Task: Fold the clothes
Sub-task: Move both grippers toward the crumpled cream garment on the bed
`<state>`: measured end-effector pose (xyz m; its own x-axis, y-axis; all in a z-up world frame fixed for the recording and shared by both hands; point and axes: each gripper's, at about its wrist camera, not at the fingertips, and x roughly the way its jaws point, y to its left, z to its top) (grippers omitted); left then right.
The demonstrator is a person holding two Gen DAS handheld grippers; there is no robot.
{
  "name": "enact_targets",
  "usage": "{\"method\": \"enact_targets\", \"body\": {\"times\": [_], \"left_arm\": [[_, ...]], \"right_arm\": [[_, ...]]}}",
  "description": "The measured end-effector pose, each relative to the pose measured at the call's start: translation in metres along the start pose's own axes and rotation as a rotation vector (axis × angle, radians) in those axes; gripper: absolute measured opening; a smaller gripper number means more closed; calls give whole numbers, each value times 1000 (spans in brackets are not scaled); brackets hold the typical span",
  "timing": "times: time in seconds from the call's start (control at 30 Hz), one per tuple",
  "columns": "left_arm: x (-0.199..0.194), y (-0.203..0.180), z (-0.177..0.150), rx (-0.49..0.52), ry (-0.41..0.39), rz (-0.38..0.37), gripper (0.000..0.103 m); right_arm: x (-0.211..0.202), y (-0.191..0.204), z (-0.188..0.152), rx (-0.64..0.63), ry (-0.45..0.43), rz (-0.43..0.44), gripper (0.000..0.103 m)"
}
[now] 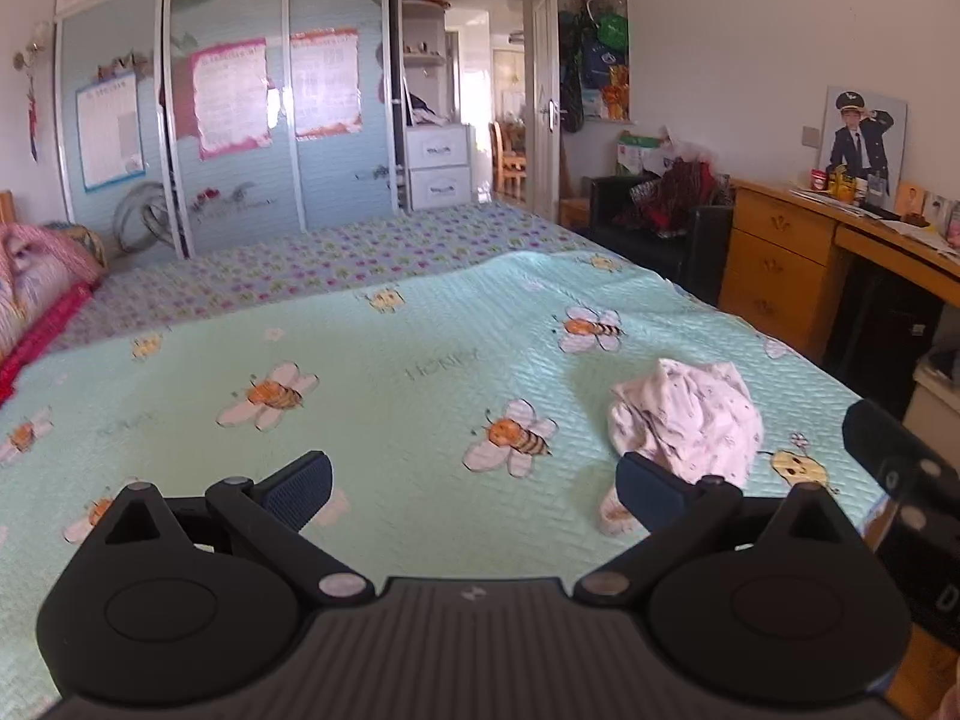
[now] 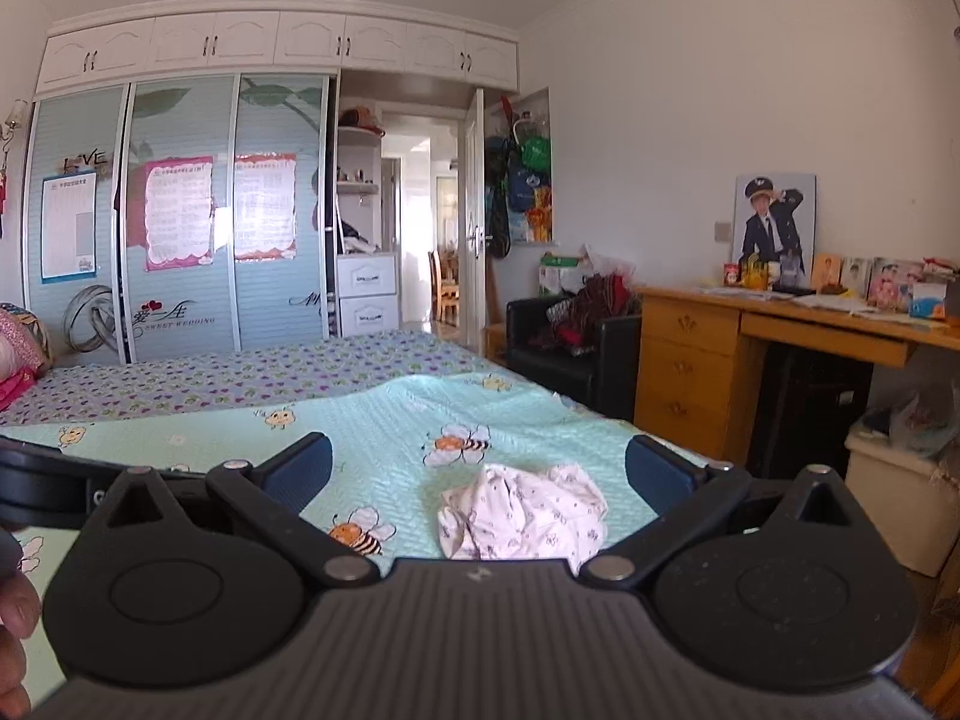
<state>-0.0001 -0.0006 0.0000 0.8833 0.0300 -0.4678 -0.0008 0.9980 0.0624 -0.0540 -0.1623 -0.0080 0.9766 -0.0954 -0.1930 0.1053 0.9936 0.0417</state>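
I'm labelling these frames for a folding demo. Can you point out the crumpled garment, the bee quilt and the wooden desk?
Crumpled garment point(image 2: 522, 513): right wrist view, middle of the bunched white cloth.
Bee quilt point(image 1: 384, 372): left wrist view, bare green patch.
Wooden desk point(image 2: 690, 324): right wrist view, top drawer front.

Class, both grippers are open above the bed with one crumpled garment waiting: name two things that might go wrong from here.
1. The white garment is bunched up, so a gripper may pinch several layers together.
2. It lies on a loose bee-print quilt; the right gripper could snag the quilt too.
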Motion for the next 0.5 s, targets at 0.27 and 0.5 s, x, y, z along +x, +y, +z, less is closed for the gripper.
{"method": "enact_targets", "body": {"times": [0.27, 0.5], "left_arm": [[1, -5, -1, -26, 23, -26, 103], [8, -11, 1, -23, 47, -20, 103]], "right_arm": [[-3, -1, -2, -3, 15, -5, 103], [5, 0, 5, -16, 49, -10, 103]]}}
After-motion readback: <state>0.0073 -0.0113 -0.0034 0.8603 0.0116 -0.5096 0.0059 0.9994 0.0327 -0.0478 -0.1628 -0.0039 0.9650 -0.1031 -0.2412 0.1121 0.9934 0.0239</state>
